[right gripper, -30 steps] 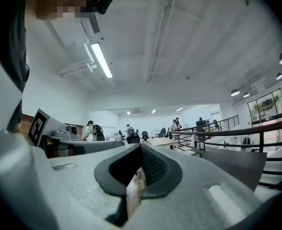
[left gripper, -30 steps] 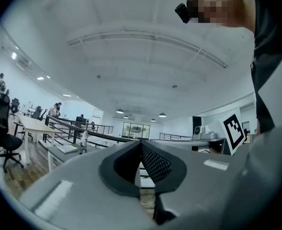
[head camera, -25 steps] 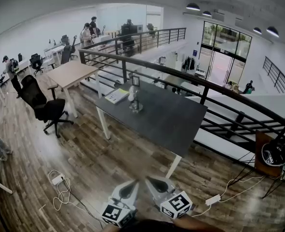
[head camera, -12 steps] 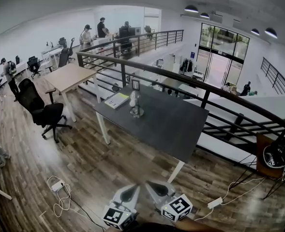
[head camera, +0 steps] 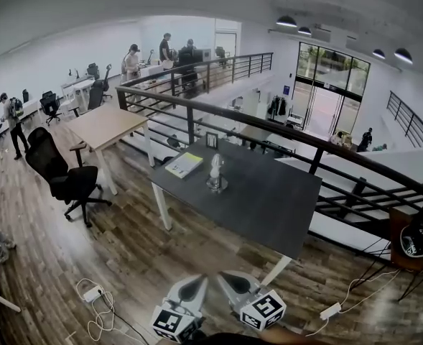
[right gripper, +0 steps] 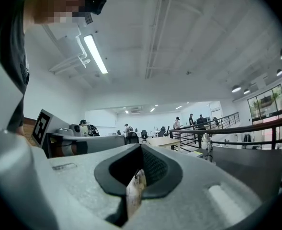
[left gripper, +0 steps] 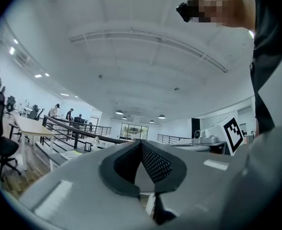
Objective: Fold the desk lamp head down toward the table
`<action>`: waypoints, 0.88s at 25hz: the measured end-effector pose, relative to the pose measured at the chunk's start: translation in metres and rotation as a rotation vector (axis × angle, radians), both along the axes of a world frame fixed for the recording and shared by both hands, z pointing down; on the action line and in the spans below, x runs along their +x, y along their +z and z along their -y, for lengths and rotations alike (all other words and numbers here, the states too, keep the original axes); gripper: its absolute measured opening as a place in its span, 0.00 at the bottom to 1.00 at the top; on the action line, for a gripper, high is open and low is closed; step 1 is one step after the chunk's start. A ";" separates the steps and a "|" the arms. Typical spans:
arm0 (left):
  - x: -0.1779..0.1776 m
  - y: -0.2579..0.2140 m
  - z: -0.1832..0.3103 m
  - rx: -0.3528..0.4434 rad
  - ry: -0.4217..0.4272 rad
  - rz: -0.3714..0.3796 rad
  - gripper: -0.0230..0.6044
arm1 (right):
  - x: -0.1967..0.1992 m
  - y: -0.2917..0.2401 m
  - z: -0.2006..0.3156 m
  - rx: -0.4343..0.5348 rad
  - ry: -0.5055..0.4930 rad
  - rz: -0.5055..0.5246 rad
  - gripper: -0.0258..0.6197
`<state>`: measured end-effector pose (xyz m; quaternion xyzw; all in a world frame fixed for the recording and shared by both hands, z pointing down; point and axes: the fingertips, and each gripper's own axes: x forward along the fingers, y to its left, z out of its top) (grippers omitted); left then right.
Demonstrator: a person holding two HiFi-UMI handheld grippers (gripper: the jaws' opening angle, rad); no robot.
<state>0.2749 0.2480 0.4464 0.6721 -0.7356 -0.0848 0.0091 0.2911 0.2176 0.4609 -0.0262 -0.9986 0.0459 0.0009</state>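
Counter (head camera: 268, 192), dark grey, sits mid-room against the black railing (head camera: 283, 131). The desk lamp (head camera: 215, 172) stands on the counter's left half and looks upright, so I judge its head not yet folded. A yellow-edged booklet (head camera: 184, 164) lies at the counter's left end, with a small frame (head camera: 212, 141) on its far edge. My left claw (head camera: 189, 288) and right claw (head camera: 233, 284) hang well short of the counter. Both are pinched together and empty, with nothing within reach.

I see a dark grey rectangular table (head camera: 261, 192) bearing a silvery desk lamp (head camera: 215, 172), a yellow-white booklet (head camera: 184, 164) and a small dark upright frame (head camera: 212, 140)
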 end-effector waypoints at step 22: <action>-0.145 0.019 -0.015 -0.063 -0.036 -0.045 0.04 | -0.160 0.021 -0.012 -0.032 -0.075 -0.034 0.04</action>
